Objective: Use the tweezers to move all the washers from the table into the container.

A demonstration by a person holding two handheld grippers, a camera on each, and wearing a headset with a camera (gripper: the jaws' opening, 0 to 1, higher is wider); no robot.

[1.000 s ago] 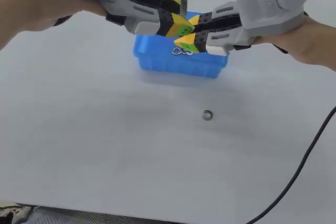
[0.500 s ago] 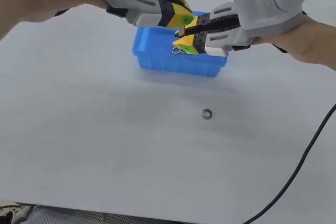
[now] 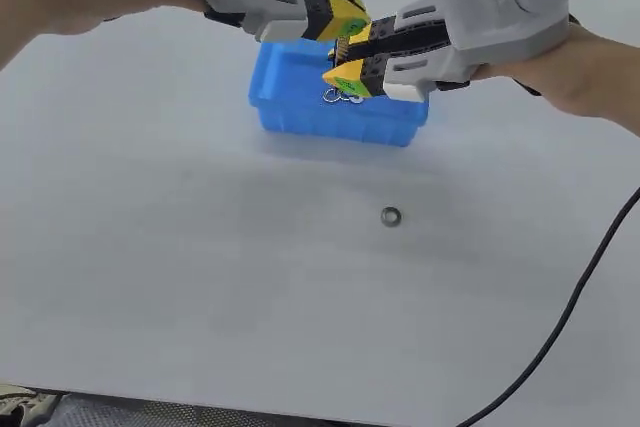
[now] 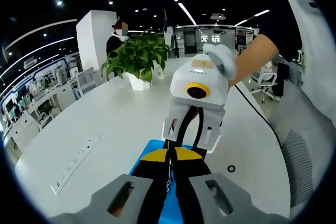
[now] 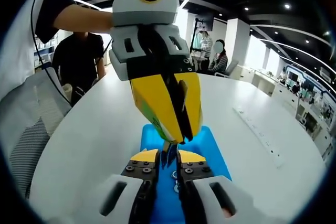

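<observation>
Head view: left tongs [image 3: 350, 19], closed, have lifted; right tongs [image 3: 342, 75] clamp tweezers [image 5: 170, 157] above container [image 3: 290, 112].

The container [image 3: 300, 112] is half covered; washers [image 3: 345, 97] inside too small to count.

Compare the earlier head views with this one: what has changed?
The left claw has moved up the picture, toward the blue container's far side; the right claw edged slightly left above it. The tweezers stay between both claws. The loose washer on the table and the washers inside the container lie as before.
</observation>
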